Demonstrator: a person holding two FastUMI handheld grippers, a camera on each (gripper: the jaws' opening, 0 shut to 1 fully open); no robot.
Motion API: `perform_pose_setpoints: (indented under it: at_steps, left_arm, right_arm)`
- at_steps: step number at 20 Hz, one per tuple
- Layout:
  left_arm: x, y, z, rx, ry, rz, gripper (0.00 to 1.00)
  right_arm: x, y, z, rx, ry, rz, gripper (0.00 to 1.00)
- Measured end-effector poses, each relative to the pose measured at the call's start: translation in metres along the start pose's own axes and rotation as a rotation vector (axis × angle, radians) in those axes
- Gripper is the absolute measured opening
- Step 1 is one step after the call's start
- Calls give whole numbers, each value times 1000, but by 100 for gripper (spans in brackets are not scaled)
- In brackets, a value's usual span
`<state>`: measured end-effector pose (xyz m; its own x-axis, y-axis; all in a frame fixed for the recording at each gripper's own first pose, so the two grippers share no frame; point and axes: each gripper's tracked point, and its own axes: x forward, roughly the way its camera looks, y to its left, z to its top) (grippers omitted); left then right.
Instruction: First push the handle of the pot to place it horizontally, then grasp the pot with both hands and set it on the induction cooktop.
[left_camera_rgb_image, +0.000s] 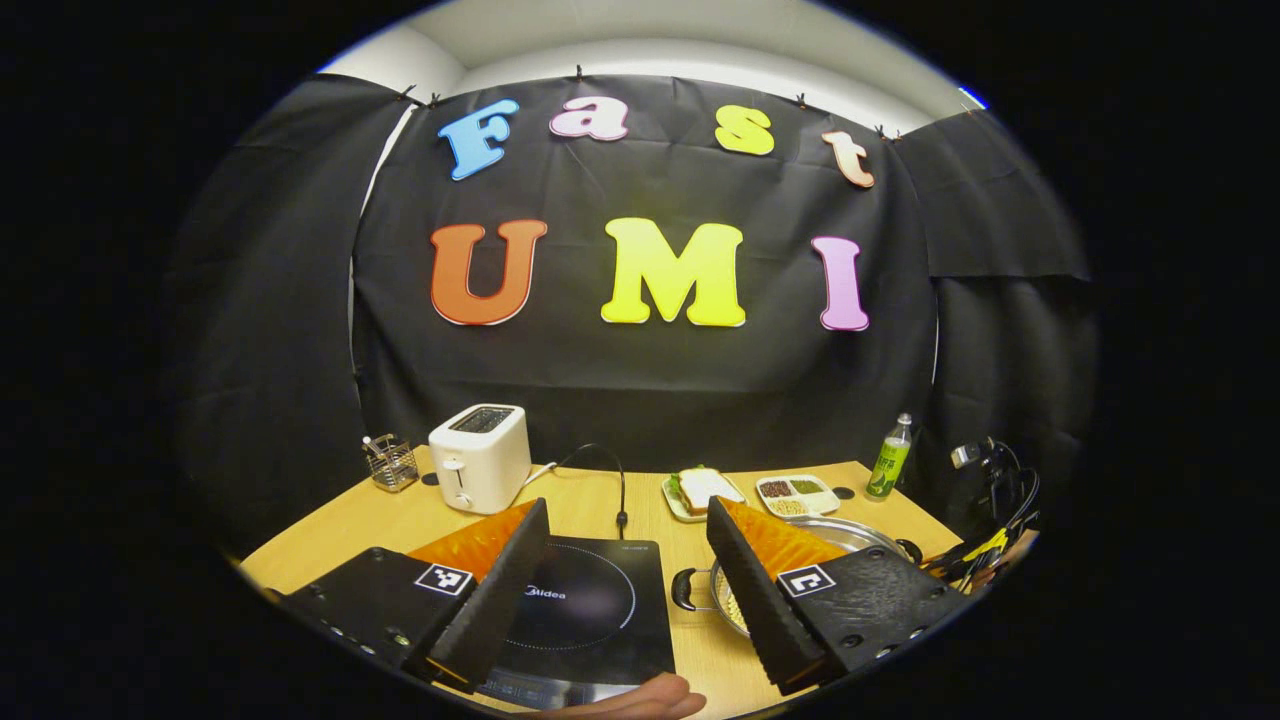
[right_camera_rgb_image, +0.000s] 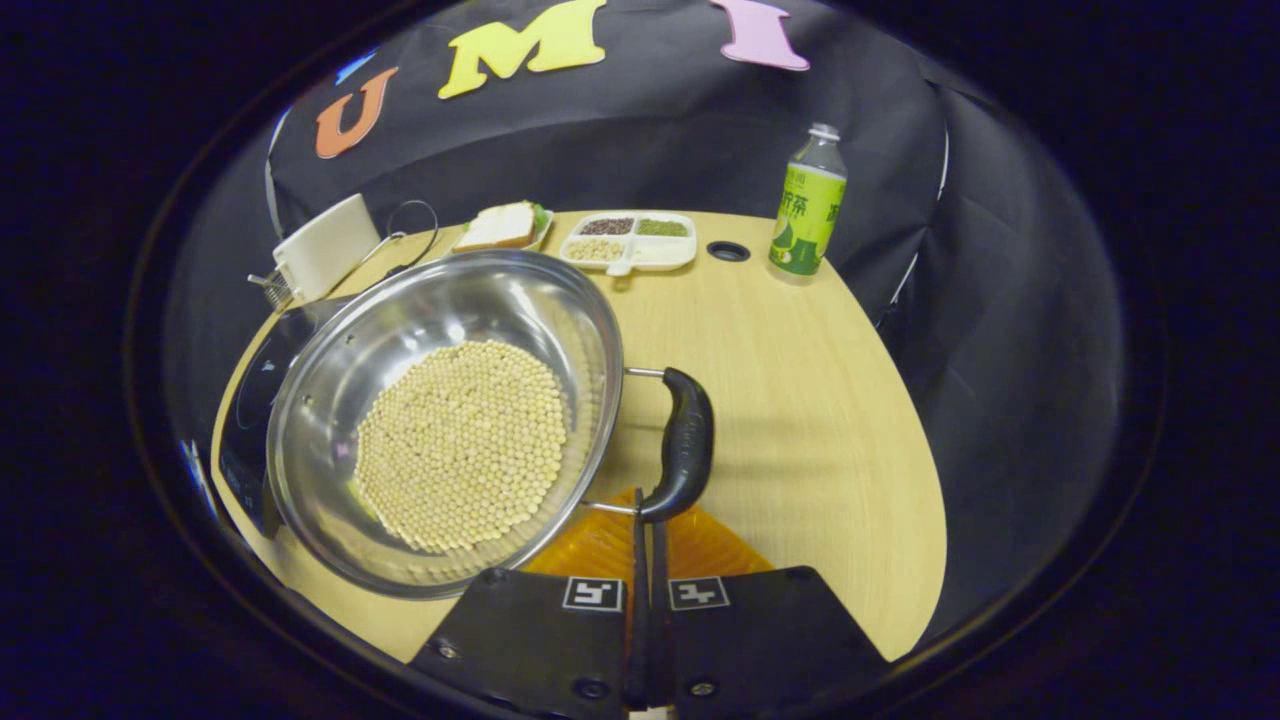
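On the yellow wooden table (right_camera_rgb_image: 800, 400) we see the steel pot (right_camera_rgb_image: 450, 420), full of little pale beans (right_camera_rgb_image: 460, 445). It sits just beside the black induction cooktop (left_camera_rgb_image: 590, 610), on that cooktop's right side. It is not on the cooktop yet.

Our right gripper (right_camera_rgb_image: 645, 525) has its two fingers pressed together, with nothing between them. Their tips are right at the lower end of the pot's black side handle (right_camera_rgb_image: 685, 440). We cannot tell for sure if they touch it. We think this is the pushing part of the job, near the start. The handle looks about level to us, sticking out from the rim, but we are not sure the push is done.

Our left gripper (left_camera_rgb_image: 630, 570) is wide open and holds nothing. It hangs above the cooktop. Between its fingers we can see the pot's other small handle (left_camera_rgb_image: 685, 590).

So most of the job is left. We must grab both handles, lift the pot, and set it on the cooktop.

Other things stand at the back of the table: a white toaster (left_camera_rgb_image: 480, 458), a small wire basket (left_camera_rgb_image: 390, 463), a sandwich on a plate (left_camera_rgb_image: 702, 490), a tray of seeds (right_camera_rgb_image: 628, 240) and a green bottle (right_camera_rgb_image: 808, 205). They are well apart from the pot. The top of the cooktop has nothing on it. The beans could spill if we tip the pot.
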<state>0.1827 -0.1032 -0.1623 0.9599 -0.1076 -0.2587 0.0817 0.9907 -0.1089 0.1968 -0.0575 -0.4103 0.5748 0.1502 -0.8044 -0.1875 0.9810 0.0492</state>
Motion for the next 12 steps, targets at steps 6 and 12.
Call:
perform_pose_setpoints:
  at_steps: [6,12]
  left_arm:
    - [35,-22,-46,21,119,-25,95]
    - [62,-47,-98,38,263,-58,95]
  right_arm:
    - [-17,-8,7,-10,-64,-13,10]
    - [-40,-36,22,-19,-155,-131,72]
